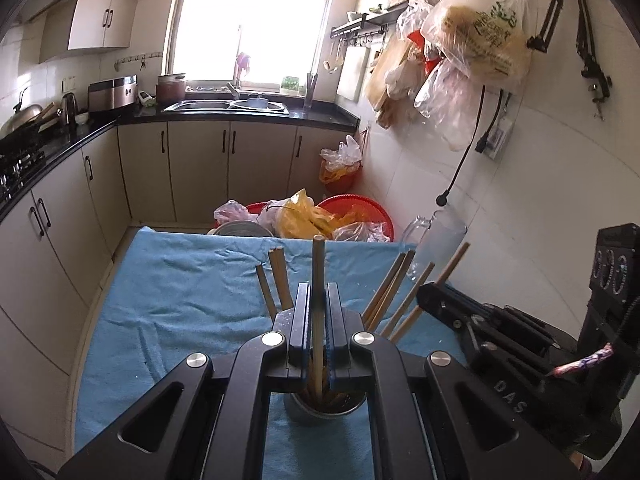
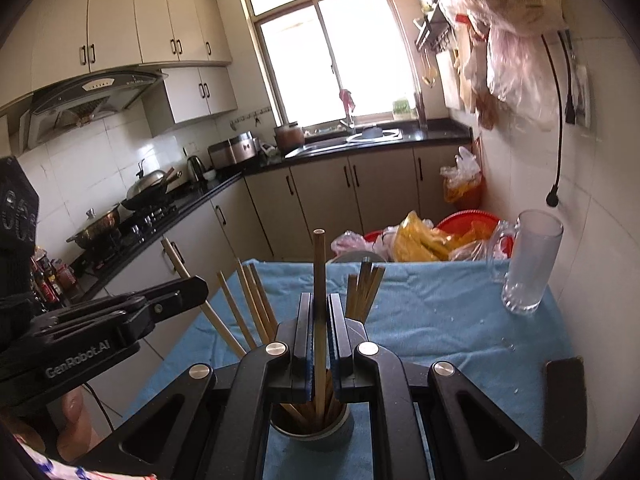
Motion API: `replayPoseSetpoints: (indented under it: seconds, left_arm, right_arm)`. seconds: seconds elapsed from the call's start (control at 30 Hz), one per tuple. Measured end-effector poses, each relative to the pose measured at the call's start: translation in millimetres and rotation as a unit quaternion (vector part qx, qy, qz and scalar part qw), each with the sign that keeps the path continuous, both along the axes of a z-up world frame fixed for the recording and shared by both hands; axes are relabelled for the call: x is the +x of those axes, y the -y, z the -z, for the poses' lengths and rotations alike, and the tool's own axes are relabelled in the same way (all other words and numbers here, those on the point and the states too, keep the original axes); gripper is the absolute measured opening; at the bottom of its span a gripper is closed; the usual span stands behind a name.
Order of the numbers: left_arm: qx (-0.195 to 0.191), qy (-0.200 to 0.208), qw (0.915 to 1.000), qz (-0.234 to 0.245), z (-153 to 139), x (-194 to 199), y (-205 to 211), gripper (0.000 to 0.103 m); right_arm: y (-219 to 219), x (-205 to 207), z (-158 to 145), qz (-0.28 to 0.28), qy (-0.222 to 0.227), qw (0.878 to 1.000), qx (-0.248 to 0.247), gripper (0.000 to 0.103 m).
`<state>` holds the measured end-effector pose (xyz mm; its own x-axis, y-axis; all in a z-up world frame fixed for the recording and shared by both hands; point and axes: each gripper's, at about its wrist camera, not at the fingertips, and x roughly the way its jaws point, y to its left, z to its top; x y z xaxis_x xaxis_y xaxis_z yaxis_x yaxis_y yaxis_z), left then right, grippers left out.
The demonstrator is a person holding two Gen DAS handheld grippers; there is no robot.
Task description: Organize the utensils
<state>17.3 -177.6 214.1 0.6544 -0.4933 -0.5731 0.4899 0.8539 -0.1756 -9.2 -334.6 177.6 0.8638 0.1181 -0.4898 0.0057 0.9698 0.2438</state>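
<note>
a chopstick (image 1: 318, 280) in each clamped gripper

A lived-in home kitchen. Straight ahead of the tongs, past the blue cloth (image 1: 168, 280) on the table, a bright window (image 1: 252, 20) sits above a steel sink (image 1: 224, 106) set in a black countertop (image 1: 256, 116). Cream cabinets (image 1: 200, 156) run beneath it and turn along the wall to the left of the tongs. On that left side stand a gas stove (image 2: 148, 216) with a wok (image 2: 150, 188) and a lidded pot (image 2: 98, 224), a range hood (image 2: 92, 94) above them, plus a kettle (image 2: 195, 168). To the right of the tongs, plastic bags (image 1: 476, 36) hang from wall hooks. Red basins (image 1: 352, 210) sit on the floor beyond the table.
</note>
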Motion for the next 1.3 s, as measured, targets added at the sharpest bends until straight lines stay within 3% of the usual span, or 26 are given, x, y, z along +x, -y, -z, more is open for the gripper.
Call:
replayPoseSetpoints:
  seconds: [0.37,0.73,0.83,0.9,1.0,1.1,1.3]
  left_arm:
    - [0.018,-0.012,0.9997,-0.005,23.6,-5.2,-5.0,0.006]
    - [0.031,-0.021,0.9990,-0.024,36.3,-3.6,-12.8,0.007]
    - [0.037,-0.015,0.9988,-0.026,35.9,-6.6,-13.7,0.009]
    - [0.044,-0.009,0.9985,-0.030,35.4,-11.5,-14.2,0.023]
    - [0.046,0.000,0.9983,-0.037,32.4,-18.1,-18.4,0.038]
    - [0.048,0.005,0.9980,-0.041,29.6,-24.1,-22.0,0.043]
    - [0.053,0.015,0.9972,-0.051,24.0,-39.5,-30.9,0.047]
  right_arm:
    - [-0.1,7.7,30.4,0.005,-0.031,0.999,0.007,0.007]
    - [-1.8,9.0,31.2,0.012,-0.030,0.999,0.000,0.008]
    - [-0.8,8.6,31.4,0.017,-0.031,0.999,0.005,0.019]
    - [0.9,7.9,30.7,0.021,-0.031,0.999,0.009,0.029]
    - [1.6,5.9,28.4,0.023,-0.030,0.999,0.009,0.033]
    - [0.7,2.4,24.8,0.027,-0.027,0.999,0.007,0.045]
    - [1.5,-15.0,12.7,0.039,-0.017,0.999,0.010,0.055]
